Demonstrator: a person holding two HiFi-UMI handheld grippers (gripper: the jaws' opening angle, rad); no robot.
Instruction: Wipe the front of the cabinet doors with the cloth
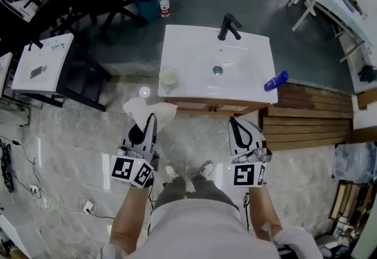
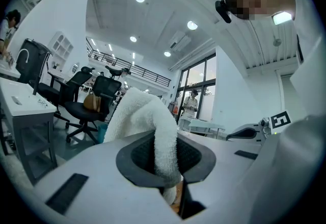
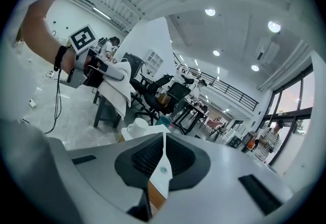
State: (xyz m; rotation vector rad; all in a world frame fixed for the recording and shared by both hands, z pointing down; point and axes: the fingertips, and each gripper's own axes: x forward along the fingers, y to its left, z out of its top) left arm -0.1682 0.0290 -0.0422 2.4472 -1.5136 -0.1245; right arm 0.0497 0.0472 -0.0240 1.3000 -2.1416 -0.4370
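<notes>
Down on the floor (image 1: 76, 152) a person stands in front of a white sink (image 1: 188, 52), with two shoes (image 1: 172, 170) showing below. The left gripper (image 1: 152, 118) has its jaws squeezed shut on a white cloth (image 1: 144, 109). The left gripper view shows it well: the fluffy cloth (image 2: 145, 116) is pinched between the dark pads and sticks up in a big fold.

The cloth hangs near the left front corner of the sink. It is just to the side of the cabinet doors (image 1: 221, 108), which show only as a thin brown strip under the sink. I cannot tell if the cloth touches the wood.

The right gripper (image 1: 234, 121) is held in front of the cabinet, a bit to the right. Its jaws are closed with nothing between them. In the right gripper view only a thin slit shows between the pads, and the white sink peeks through.

On the sink there is a black tap (image 1: 228, 27) at the back, a cup (image 1: 168, 78) at the left front corner and a blue thing (image 1: 275, 81) at the right edge. Behind the sink a bottle (image 1: 165, 3) stands on the floor beside a blue bucket (image 1: 145, 2). A white table (image 1: 50, 66) is off to the left, and wood planks (image 1: 306, 113) lie to the right.
</notes>
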